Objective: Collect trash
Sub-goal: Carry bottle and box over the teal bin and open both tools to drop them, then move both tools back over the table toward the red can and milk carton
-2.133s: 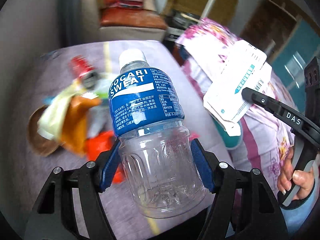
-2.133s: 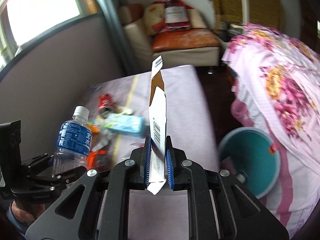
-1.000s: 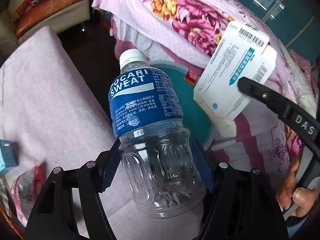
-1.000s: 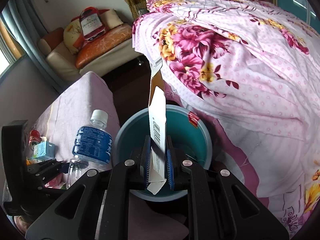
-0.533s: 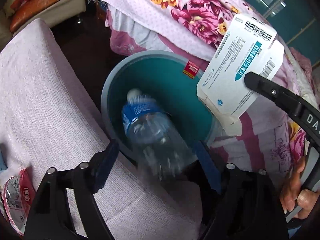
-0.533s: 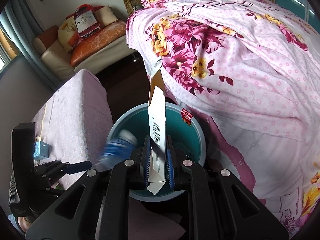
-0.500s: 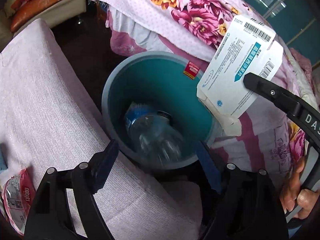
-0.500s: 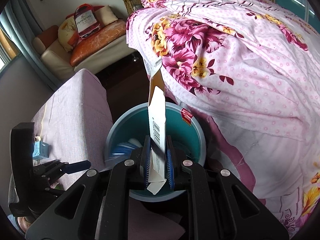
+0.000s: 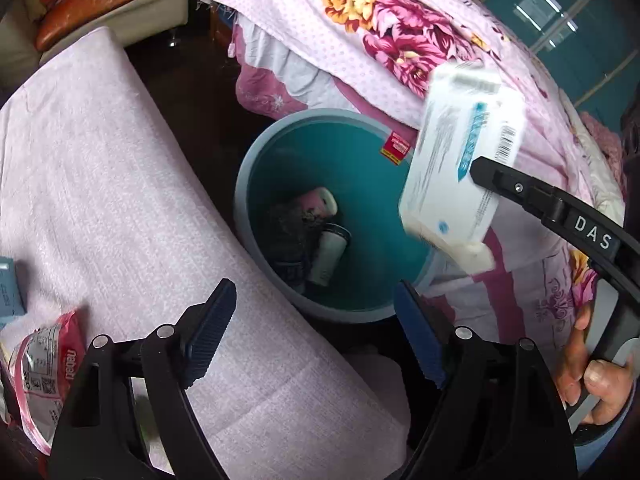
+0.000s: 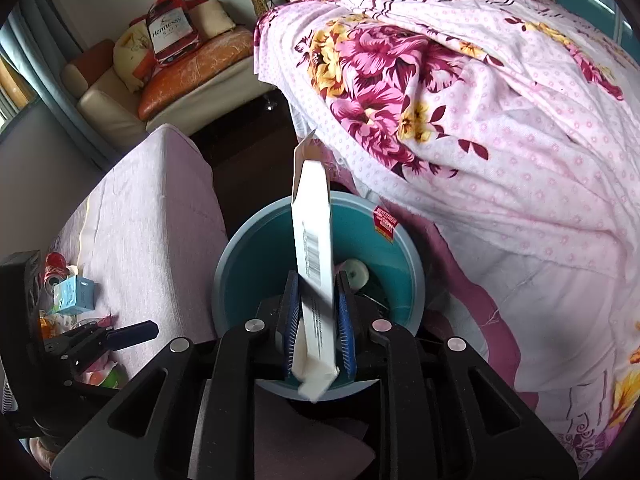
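Left claw (image 9: 316,332), its jaws spread wide with nothing between them after just opening, hangs above the teal bin (image 9: 256,184); inside the bin lies the dropped bottle (image 9: 328,256) among other rubbish; a red snack wrapper (image 9: 44,364) rests on the pink-covered worktop (image 9: 120,184) at far left; right claw (image 10: 319,320), its jaws just parting, has the white carton (image 10: 314,248) slipping, blurred, between the pads over the bin; a floral quilt (image 10: 480,100) lies to the right.
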### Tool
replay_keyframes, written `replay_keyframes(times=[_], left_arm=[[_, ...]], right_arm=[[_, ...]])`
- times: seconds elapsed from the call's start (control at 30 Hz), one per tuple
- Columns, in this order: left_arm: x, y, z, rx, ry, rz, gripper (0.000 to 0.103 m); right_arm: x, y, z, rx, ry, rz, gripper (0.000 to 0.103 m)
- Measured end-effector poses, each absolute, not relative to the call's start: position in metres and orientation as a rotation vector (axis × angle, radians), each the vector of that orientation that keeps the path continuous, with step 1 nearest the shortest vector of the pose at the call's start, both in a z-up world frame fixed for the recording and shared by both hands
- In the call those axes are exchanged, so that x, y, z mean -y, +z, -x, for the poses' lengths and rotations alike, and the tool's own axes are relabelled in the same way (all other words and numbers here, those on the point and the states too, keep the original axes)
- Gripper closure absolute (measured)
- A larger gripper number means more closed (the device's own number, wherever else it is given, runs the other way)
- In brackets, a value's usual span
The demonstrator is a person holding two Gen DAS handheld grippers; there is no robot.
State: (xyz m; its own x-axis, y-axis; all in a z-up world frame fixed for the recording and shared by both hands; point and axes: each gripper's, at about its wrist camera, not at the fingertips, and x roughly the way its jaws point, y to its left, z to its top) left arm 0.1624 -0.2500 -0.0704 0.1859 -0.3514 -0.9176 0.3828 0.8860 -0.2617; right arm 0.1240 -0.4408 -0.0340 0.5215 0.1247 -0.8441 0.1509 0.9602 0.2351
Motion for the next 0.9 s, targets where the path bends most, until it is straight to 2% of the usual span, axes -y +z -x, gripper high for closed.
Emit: replay_keyframes(times=[0.03,0.07,0.13,0.2,0.23,0.27,0.9], left_arm=[[0.248,-0.070,-0.162,-1.283,-0.515,-0.024,0.017],[0.247,-0.069,-0.162,-1.280,-0.512,-0.021,0.014],[0.243,-0.065,-0.160,-1.268,-0.511,-0.016,0.013],[0.240,-0.061,-0.158,-1.261,-0.515,-0.011,0.013],[0.238,-0.059,-0.156,-1.257,-0.515,-0.009,0.012],[0.237,-0.057,-0.155,-1.254,-0.515,-0.008,0.012],[0.164,-0.020,-0.130,-1.171,-0.440,0.063,0.011]], right_arm=[[0.440,-0.034,-0.124,-1.029,-0.015,-0.299,0.075],[0.440,-0.034,-0.124,-1.030,-0.017,-0.303,0.059],[0.438,-0.032,-0.122,-1.020,-0.027,-0.298,0.047],[0.436,-0.029,-0.121,-1.018,-0.027,-0.298,0.041],[0.436,-0.028,-0.121,-1.024,-0.025,-0.311,0.032],[0.436,-0.027,-0.121,-1.026,-0.024,-0.319,0.029],[0.374,0.015,-0.109,-1.004,0.043,-0.199,0.026]])
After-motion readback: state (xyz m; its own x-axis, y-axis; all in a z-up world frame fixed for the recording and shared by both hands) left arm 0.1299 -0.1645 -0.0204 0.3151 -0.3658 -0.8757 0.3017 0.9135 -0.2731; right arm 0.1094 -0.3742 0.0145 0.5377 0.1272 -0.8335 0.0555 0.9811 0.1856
